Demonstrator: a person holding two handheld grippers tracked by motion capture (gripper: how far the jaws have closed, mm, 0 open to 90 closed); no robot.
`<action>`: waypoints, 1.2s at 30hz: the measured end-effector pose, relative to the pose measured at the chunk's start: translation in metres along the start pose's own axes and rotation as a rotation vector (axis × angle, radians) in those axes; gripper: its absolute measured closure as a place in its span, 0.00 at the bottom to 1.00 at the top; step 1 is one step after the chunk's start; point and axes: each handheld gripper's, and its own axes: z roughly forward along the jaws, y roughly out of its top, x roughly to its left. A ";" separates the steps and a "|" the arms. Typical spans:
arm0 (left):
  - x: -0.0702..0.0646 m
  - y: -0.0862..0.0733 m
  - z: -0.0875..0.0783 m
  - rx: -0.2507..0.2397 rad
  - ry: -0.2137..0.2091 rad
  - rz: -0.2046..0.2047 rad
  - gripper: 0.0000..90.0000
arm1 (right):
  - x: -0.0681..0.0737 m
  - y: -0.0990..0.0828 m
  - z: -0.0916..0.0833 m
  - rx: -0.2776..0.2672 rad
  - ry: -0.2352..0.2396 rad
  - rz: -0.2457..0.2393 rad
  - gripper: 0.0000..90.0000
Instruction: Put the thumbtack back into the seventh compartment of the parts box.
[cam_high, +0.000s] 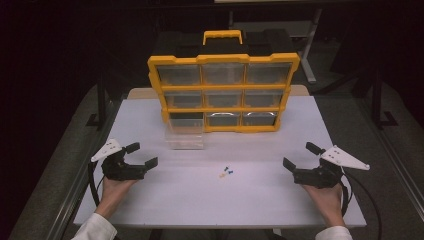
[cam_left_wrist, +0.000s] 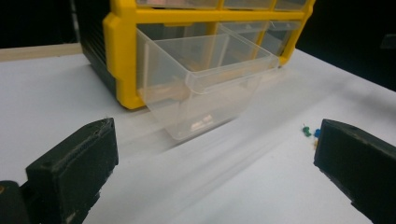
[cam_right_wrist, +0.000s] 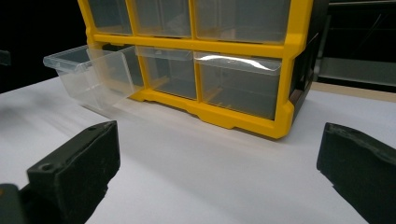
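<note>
A yellow organizer (cam_high: 223, 92) with clear drawers stands upright at the back of the white table (cam_high: 220, 200). Its bottom-left drawer (cam_high: 185, 135) is pulled out toward me; it looks empty (cam_left_wrist: 205, 84) (cam_right_wrist: 91, 74). A few small pushpins (cam_high: 226, 172), blue and orange, lie at the table's middle, and two of them (cam_left_wrist: 310, 132) peek past the left gripper's jaw. My left gripper (cam_high: 145, 155) rests open at the left, my right gripper (cam_high: 301, 155) open at the right. Both hold nothing.
The organizer's yellow carry handle (cam_high: 222, 36) sticks up at the top. The other drawers (cam_right_wrist: 238, 84) are pushed in. Dark floor and a table frame (cam_high: 310, 55) lie beyond the far edge. Cables trail from both grippers near the front edge.
</note>
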 end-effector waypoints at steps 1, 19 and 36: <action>-0.002 0.001 0.001 0.005 0.000 0.013 0.00 | 0.000 0.000 0.000 -0.002 -0.001 0.001 0.00; -0.030 0.017 0.034 0.117 -0.063 0.124 0.00 | -0.002 0.001 -0.002 -0.018 0.000 0.016 0.00; -0.053 0.027 0.064 0.254 -0.144 0.181 0.00 | 0.000 0.000 -0.001 0.007 0.005 0.009 0.00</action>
